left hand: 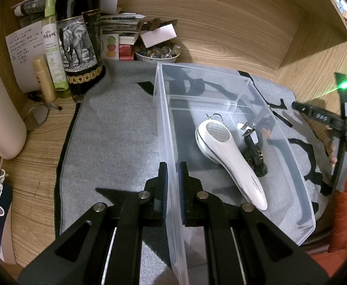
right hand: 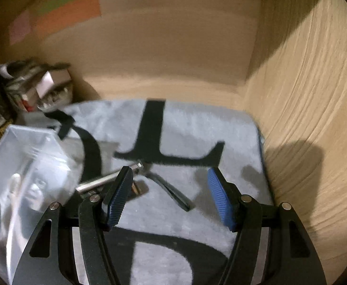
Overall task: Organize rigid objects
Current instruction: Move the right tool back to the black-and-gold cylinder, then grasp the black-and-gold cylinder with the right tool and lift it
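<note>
A clear plastic bin (left hand: 166,123) stands on a grey mat (left hand: 116,128). My left gripper (left hand: 172,185) is shut on the bin's left wall near its front. Inside lie a white handheld device (left hand: 230,161) and a small black tool (left hand: 254,152). In the right wrist view my right gripper (right hand: 171,197) is open and empty above the mat (right hand: 197,130). A metal multi-tool (right hand: 149,178) with spread handles lies on the mat just beyond its fingers. The bin (right hand: 26,166) is to its left, blurred. The right gripper also shows at the left wrist view's right edge (left hand: 339,128).
A dark bottle with an elephant label (left hand: 78,35), a green spray bottle (left hand: 54,54), a yellow tube (left hand: 44,78), papers and a bowl of trinkets (left hand: 158,52) stand at the back left. A white container (left hand: 0,111) is at the left. Wooden walls close the back and right (right hand: 304,95).
</note>
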Tool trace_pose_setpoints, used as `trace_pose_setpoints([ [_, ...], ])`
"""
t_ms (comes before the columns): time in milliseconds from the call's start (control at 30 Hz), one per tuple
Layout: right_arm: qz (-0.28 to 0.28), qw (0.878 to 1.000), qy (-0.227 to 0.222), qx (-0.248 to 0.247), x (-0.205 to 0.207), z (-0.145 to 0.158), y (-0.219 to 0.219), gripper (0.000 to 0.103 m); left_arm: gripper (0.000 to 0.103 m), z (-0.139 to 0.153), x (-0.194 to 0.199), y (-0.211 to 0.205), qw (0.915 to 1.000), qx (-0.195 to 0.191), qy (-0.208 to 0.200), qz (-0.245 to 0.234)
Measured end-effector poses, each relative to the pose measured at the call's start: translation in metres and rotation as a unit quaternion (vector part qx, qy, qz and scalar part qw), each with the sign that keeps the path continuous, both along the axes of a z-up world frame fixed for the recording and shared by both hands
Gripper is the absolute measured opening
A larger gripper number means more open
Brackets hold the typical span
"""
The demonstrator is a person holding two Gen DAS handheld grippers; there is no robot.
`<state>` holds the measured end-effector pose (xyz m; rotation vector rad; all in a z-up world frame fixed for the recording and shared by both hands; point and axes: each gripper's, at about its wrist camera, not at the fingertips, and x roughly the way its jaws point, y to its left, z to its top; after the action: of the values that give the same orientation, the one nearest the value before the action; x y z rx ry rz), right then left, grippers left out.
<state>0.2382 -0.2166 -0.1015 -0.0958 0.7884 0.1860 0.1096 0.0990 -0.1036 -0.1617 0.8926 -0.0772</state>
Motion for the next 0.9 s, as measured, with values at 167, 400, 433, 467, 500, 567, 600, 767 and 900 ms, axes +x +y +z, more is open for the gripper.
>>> trace_pose_setpoints([
  [167, 0.001, 0.999, 0.050, 0.009, 0.013, -0.026, 0.003, 0.062, 0.009, 0.000, 0.000, 0.000, 1.0000, 0.000, 0.000, 0.000],
  [400, 0.073, 0.994, 0.075, 0.021, -0.001, -0.036, 0.038, 0.068, 0.009, -0.001, -0.001, 0.000, 1.0000, 0.001, 0.000, -0.001],
  [433, 0.091, 0.993, 0.074, 0.016, -0.006, -0.037, 0.046, 0.077, 0.009, -0.001, -0.001, 0.000, 1.0000, 0.001, 0.000, -0.002],
  [467, 0.101, 0.992, 0.071, 0.013, -0.010, -0.037, 0.050, 0.084, 0.009, -0.002, -0.002, 0.001, 1.0000, 0.001, 0.000, -0.002],
  [500, 0.112, 0.991, 0.067, 0.005, -0.014, -0.038, 0.056, 0.085, 0.009, -0.002, -0.002, 0.001, 1.0000, 0.001, 0.000, -0.002],
  [567, 0.127, 0.989, 0.070, -0.010, -0.016, -0.042, 0.063, 0.085, 0.009, -0.002, -0.002, 0.001, 1.0000, 0.001, 0.000, -0.002],
  [600, 0.130, 0.989, 0.073, -0.016, -0.016, -0.043, 0.064, 0.085, 0.009, -0.002, -0.003, 0.000, 1.0000, 0.001, 0.000, -0.002],
  [767, 0.117, 0.987, 0.105, -0.026, 0.005, -0.058, 0.063, 0.085, 0.009, -0.003, -0.003, 0.000, 1.0000, 0.000, 0.000, -0.002],
  [900, 0.111, 0.989, 0.096, -0.016, 0.014, -0.057, 0.058, 0.083, 0.009, -0.003, -0.003, 0.000, 1.0000, -0.001, 0.000, -0.002],
])
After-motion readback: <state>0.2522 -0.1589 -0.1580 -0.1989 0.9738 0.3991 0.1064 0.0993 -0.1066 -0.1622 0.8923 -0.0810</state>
